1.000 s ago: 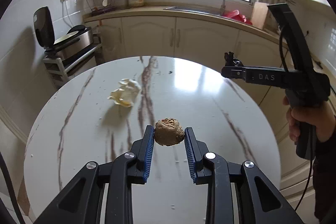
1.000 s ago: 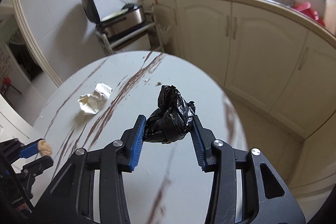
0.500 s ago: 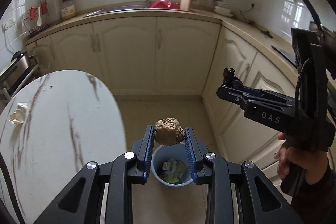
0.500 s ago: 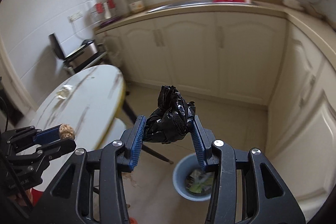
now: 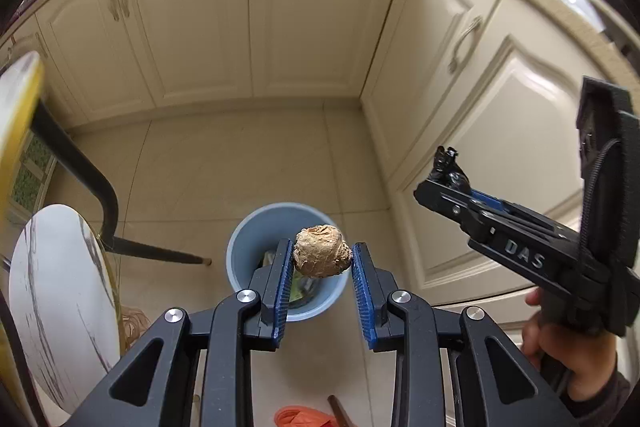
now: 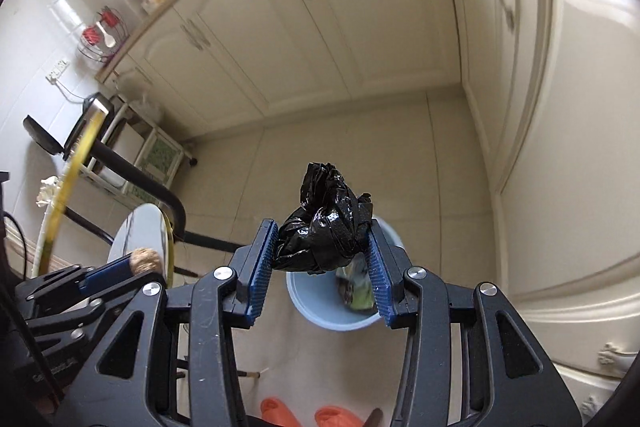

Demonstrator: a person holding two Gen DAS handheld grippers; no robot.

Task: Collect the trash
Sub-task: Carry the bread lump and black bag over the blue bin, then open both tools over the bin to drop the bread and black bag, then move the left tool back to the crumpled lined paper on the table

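My left gripper (image 5: 321, 263) clamps a brown crumpled lump (image 5: 321, 255); my right gripper (image 6: 322, 251) clamps a black crumpled plastic bag (image 6: 325, 227). Round blue bin (image 5: 256, 227) sits lower centre. Risk: releasing off-centre, bag drifts past rim.

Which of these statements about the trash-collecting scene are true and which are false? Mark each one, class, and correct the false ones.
1. The left gripper holds a brown crumpled ball in its jaws. True.
2. The right gripper is empty. False: its jaws clamp a black plastic wad.
3. The blue bin on the floor is empty. False: some trash already lies inside.
4. The cabinet doors are closed. True.
5. The black wad lies in the bin. False: it is in the jaws above it.
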